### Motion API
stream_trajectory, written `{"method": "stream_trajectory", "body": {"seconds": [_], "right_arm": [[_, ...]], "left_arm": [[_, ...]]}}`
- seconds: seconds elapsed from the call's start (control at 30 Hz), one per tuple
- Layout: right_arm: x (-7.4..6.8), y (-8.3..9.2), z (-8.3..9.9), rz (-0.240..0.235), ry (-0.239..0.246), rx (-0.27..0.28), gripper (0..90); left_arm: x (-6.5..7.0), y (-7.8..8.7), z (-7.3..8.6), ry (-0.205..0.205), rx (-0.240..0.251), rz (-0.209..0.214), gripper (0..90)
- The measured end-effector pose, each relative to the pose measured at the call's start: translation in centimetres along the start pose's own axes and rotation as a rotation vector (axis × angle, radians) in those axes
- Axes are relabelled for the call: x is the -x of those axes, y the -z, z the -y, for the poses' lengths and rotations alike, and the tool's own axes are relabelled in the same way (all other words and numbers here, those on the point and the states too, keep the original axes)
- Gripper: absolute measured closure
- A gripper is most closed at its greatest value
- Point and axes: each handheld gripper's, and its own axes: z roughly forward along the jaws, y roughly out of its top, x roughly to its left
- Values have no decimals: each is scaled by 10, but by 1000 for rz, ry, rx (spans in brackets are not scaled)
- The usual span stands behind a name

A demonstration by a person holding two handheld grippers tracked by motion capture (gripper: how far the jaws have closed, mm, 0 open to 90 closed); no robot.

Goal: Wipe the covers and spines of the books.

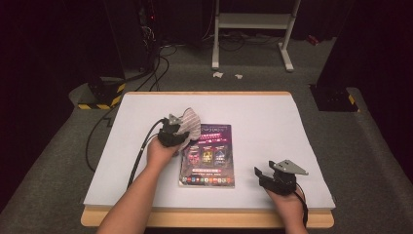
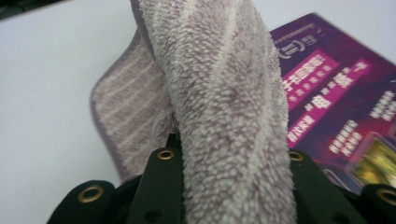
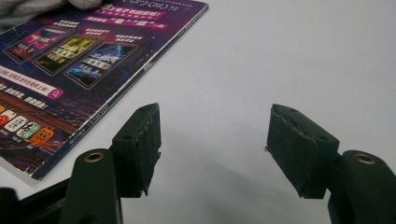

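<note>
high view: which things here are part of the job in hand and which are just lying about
In the job:
- striped cloth, clamped in the left hand-held gripper
- purple magazine, which the cloth overlaps at its top corner

Lying about:
- right hand-held gripper, open, resting apart on the white table
- paper scraps on the floor

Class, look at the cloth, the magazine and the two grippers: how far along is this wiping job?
Done: the left gripper is shut on the striped cloth and has it over the top left corner of the magazine. In hand: the cloth hangs against that corner. Left: most of the purple cover lies uncovered, so wiping it likely remains. The right gripper rests open on the white table, holding nothing.
</note>
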Motion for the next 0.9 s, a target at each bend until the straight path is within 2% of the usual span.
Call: {"method": "stream_trajectory", "body": {"seconds": [0.07, 0.1, 0.13, 0.27, 0.6, 0.77, 0.9], "right_arm": [[1, 0, 0, -3, -1, 1, 350], [1, 0, 0, -3, -1, 1, 350], [1, 0, 0, -5, -2, 1, 350], [2, -1, 0, -14, -5, 2, 351], [0, 0, 0, -26, -9, 9, 351], [-1, -1, 0, -30, -10, 7, 351], [-1, -1, 0, -31, -7, 7, 351]], "left_arm": [[-2, -11, -2, 17, -3, 9, 717], [-2, -11, -2, 17, -3, 9, 718], [-3, -15, -4, 34, 2, 20, 718], [7, -27, -14, 14, -5, 38, 718], [60, -54, -36, -47, -5, 112, 718], [93, -66, -48, -87, -3, 153, 717], [106, -71, -52, -96, -1, 161, 714]]}}
